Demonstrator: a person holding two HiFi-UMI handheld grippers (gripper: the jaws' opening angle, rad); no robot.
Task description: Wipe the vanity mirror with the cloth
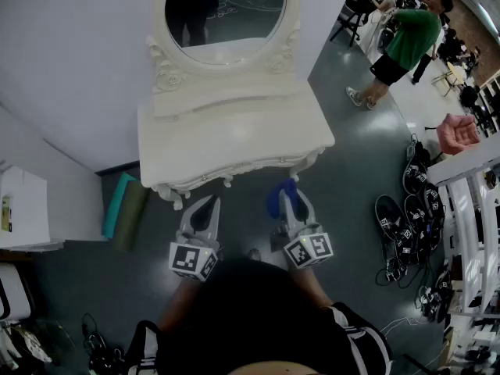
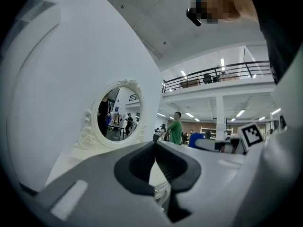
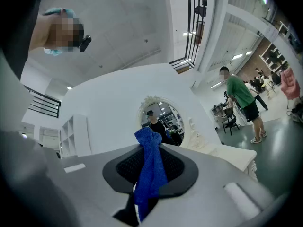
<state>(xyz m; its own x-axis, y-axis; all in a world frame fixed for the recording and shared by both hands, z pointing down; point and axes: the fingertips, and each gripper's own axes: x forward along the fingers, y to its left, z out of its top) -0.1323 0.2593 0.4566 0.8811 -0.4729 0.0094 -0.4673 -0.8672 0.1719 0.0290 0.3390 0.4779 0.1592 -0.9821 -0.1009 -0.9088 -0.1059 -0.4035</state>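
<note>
where the blue cloth (image 3: 150,169) is clamped between the closed jaws of the right hand-held gripper (image 1: 291,201), a fold of it stands up above the dark pads and the rest hangs down below them. the cloth touches nothing but that hand-held gripper and is well apart from the vanity mirror (image 1: 225,10). the mirror is an oval glass in a carved white frame, upright at the back of a white worktop (image 1: 234,135) and against a white wall (image 1: 70,61); its glass shows dim reflections of people. the left hand-held gripper (image 1: 205,209) is beside the right one, its jaws shut tip to tip with nothing between them. both are held in front of the worktop's near edge, pointing towards the mirror. a teal rolled mat (image 1: 125,205) lies on the grey floor (image 1: 351,155) at the worktop's left. further right a person in a green shirt (image 1: 406,41) stands on the floor, near a pink chair (image 1: 457,133).
</note>
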